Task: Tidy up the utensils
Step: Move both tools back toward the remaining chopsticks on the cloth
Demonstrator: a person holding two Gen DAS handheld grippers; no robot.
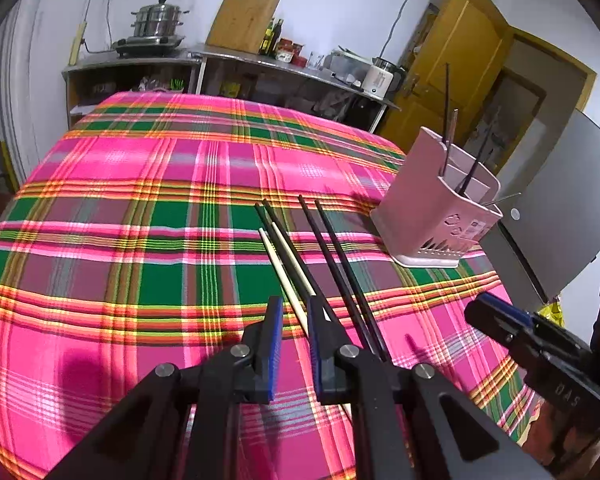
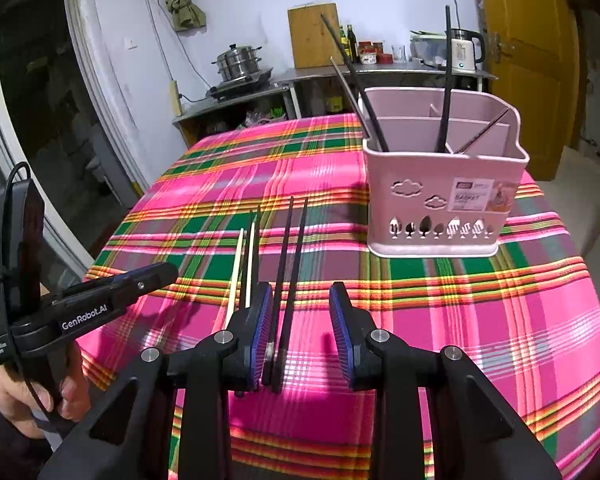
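Several chopsticks lie side by side on the pink plaid tablecloth (image 1: 140, 208): a cream pair (image 1: 284, 264) (image 2: 244, 264), a dark pair against it, and a black pair (image 1: 336, 256) (image 2: 292, 248). My left gripper (image 1: 296, 320) hovers low over the near ends of the cream pair, its jaws drawn to a narrow slit with nothing pressed between them. My right gripper (image 2: 300, 312) is open around the near ends of the black pair, which lie by its left pad untouched. The pink holder (image 1: 436, 208) (image 2: 444, 184) stands at the far right with several chopsticks upright in it.
The table's near edge runs under both grippers. A hand (image 2: 20, 396) holds the left gripper (image 2: 156, 276) at the left edge. Behind the table a steel counter (image 1: 228, 56) carries a steamer pot (image 1: 158, 20), a cutting board (image 1: 244, 18), bottles and a kettle (image 2: 464, 50). A yellow door (image 1: 472, 64) stands at the right.
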